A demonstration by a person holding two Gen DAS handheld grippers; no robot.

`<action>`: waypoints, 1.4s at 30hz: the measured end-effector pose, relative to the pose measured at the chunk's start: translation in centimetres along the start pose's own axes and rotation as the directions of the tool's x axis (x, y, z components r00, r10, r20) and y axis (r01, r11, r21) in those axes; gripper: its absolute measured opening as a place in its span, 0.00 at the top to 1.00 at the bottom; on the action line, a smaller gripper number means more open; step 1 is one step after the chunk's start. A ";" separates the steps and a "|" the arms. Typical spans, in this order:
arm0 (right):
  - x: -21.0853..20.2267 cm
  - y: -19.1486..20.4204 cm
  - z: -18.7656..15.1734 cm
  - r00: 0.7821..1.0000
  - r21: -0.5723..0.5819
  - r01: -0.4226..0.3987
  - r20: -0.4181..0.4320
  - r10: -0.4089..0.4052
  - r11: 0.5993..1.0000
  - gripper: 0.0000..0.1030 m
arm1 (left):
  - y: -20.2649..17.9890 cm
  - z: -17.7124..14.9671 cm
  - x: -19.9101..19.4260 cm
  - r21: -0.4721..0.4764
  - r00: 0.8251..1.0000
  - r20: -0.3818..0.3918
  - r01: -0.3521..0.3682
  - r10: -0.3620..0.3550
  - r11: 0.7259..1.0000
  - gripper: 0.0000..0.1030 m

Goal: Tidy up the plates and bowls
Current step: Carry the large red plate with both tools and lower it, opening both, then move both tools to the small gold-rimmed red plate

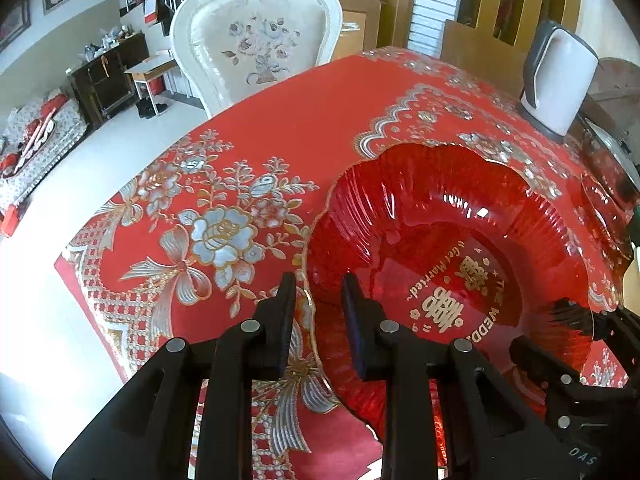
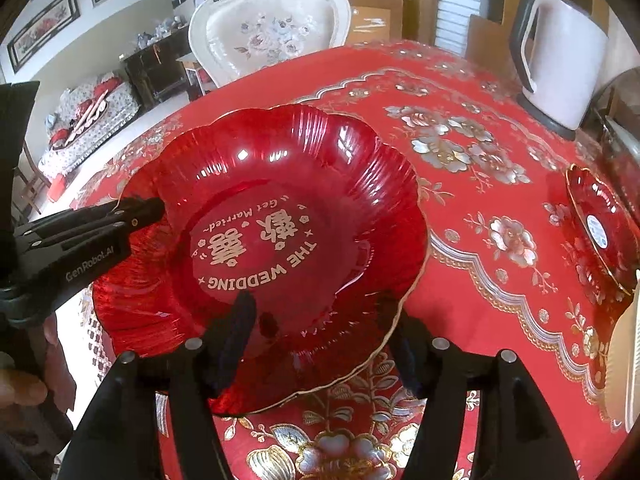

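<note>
A large red translucent scalloped plate (image 1: 448,248) with gold "THE WEDDING" lettering lies on the red floral tablecloth; it also shows in the right wrist view (image 2: 264,240). My left gripper (image 1: 318,320) straddles the plate's left rim with its jaws apart, one finger outside and one over the plate. In the right wrist view the left gripper (image 2: 136,210) appears at that rim. My right gripper (image 2: 320,344) straddles the plate's near rim, jaws wide apart; it also shows in the left wrist view (image 1: 568,316). A second, smaller red plate (image 2: 600,228) lies at the right.
A white electric kettle (image 1: 560,80) stands at the table's far right, also seen in the right wrist view (image 2: 564,56). An ornate white chair (image 1: 256,36) stands behind the table. A white ribbed dish edge (image 2: 624,364) sits at the right border.
</note>
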State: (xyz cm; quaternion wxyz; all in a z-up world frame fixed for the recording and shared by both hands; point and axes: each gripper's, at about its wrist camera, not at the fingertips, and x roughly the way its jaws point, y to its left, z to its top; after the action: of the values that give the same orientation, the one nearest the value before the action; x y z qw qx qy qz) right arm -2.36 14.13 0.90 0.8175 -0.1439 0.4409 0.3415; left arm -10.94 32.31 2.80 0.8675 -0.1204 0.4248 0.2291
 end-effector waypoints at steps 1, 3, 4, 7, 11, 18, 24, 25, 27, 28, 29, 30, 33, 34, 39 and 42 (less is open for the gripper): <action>-0.1 -0.1 0.0 1.000 0.006 -0.001 0.003 0.001 1.000 0.38 | 0.1 0.1 -0.1 -0.003 1.000 0.005 -0.007 0.007 1.000 0.76; -0.5 -0.6 0.0 1.000 0.013 -0.008 0.011 0.008 1.000 0.38 | 0.4 0.3 -0.5 -0.009 0.999 0.019 -0.033 0.034 0.999 0.62; -0.7 -0.8 0.0 1.000 0.015 -0.009 0.014 0.009 1.000 0.38 | 0.5 0.4 -0.7 -0.010 0.999 0.027 -0.038 0.039 0.999 0.56; -1.3 -1.6 0.0 0.999 0.042 -0.023 0.027 0.022 0.999 0.38 | 0.7 0.8 -2.0 -0.014 0.996 0.078 -0.053 0.054 0.999 0.47; -2.4 -3.5 0.3 0.998 0.105 -0.055 0.042 0.051 0.993 0.38 | -0.2 1.8 -3.7 0.006 0.992 0.118 -0.053 0.052 0.999 0.40; -5.3 -8.4 1.2 0.994 0.214 -0.079 0.096 0.059 0.974 0.36 | -5.3 4.1 -5.0 0.086 0.991 0.122 0.050 -0.060 0.995 0.38; -8.0 -14.5 1.9 0.990 0.322 -0.081 0.132 0.040 0.943 0.35 | -12.3 5.6 -4.6 0.198 0.987 0.082 0.122 -0.140 0.973 0.38; -8.4 -15.8 2.1 0.991 0.344 -0.071 0.135 0.026 0.936 0.35 | -13.7 5.9 -4.4 0.216 0.987 0.067 0.131 -0.148 0.968 0.38; -8.9 -18.1 2.4 0.991 0.367 -0.044 0.130 -0.005 0.929 0.30 | -15.6 6.2 -4.2 0.234 0.983 0.051 0.162 -0.178 0.959 0.38; -8.9 -19.0 2.5 0.992 0.374 -0.034 0.126 -0.014 0.927 0.30 | -16.6 6.4 -4.1 0.242 0.981 0.045 0.170 -0.186 0.955 0.38; -9.0 -20.4 2.7 0.993 0.391 -0.021 0.115 -0.026 0.920 0.30 | -18.0 6.7 -3.8 0.252 0.982 0.031 0.174 -0.188 0.952 0.38; -8.9 -21.4 2.9 0.994 0.405 -0.018 0.108 -0.028 0.914 0.30 | -18.9 6.8 -3.5 0.257 0.980 0.023 0.185 -0.198 0.948 0.38; -8.2 -24.7 3.4 0.996 0.451 -0.006 0.079 -0.034 0.893 0.30 | -22.0 7.6 -2.4 0.265 0.978 -0.014 0.206 -0.209 0.942 0.38; -7.9 -25.5 3.5 0.997 0.458 0.002 0.064 -0.035 0.889 0.30 | -22.8 7.8 -2.1 0.264 0.975 -0.024 0.217 -0.219 0.940 0.38; -5.8 -29.3 3.1 1.000 0.516 0.011 0.003 -0.015 0.857 0.30 | -26.8 8.6 -0.1 0.266 0.975 -0.068 0.223 -0.213 0.938 0.38; -5.5 -31.0 2.7 0.999 0.533 0.043 -0.013 -0.043 0.845 0.30 | -28.2 8.8 0.8 0.266 0.973 -0.083 0.230 -0.216 0.936 0.38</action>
State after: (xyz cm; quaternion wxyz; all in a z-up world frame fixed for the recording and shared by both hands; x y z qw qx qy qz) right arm 18.47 -9.30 4.93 0.8326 0.0786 0.5153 0.1874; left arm 9.56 11.70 7.92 0.8847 -0.0526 0.4587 0.0651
